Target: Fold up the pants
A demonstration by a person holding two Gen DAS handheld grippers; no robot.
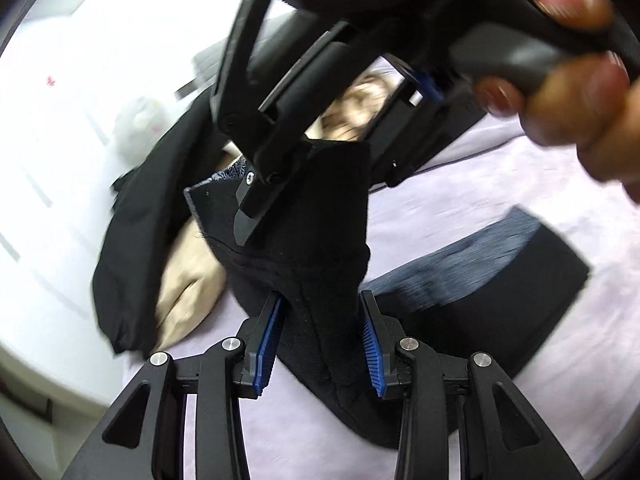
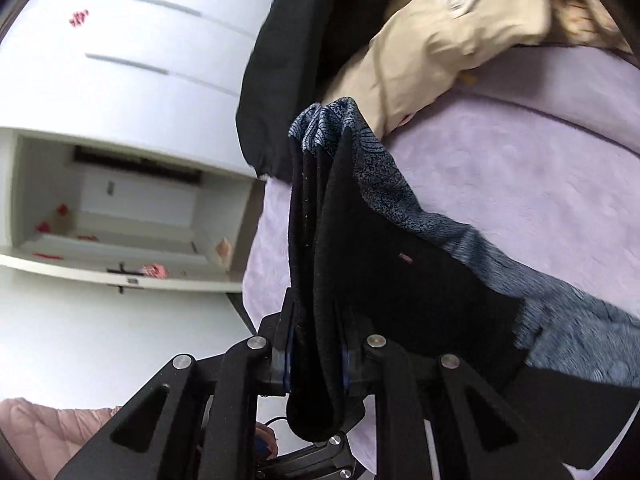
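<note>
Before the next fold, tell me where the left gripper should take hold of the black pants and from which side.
Grip the band of the black pants running between the left gripper pads, coming straight ahead along it. Its jaws stand open astride that strip, which the right gripper holds pinched and lifted off the lilac bedcover.

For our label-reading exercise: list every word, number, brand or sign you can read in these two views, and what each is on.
No readable text in either view.
Small red tag on the black pants: too small to read.
Red marks on the white cabinet: blurred; cannot tell whether they are lettering.
</note>
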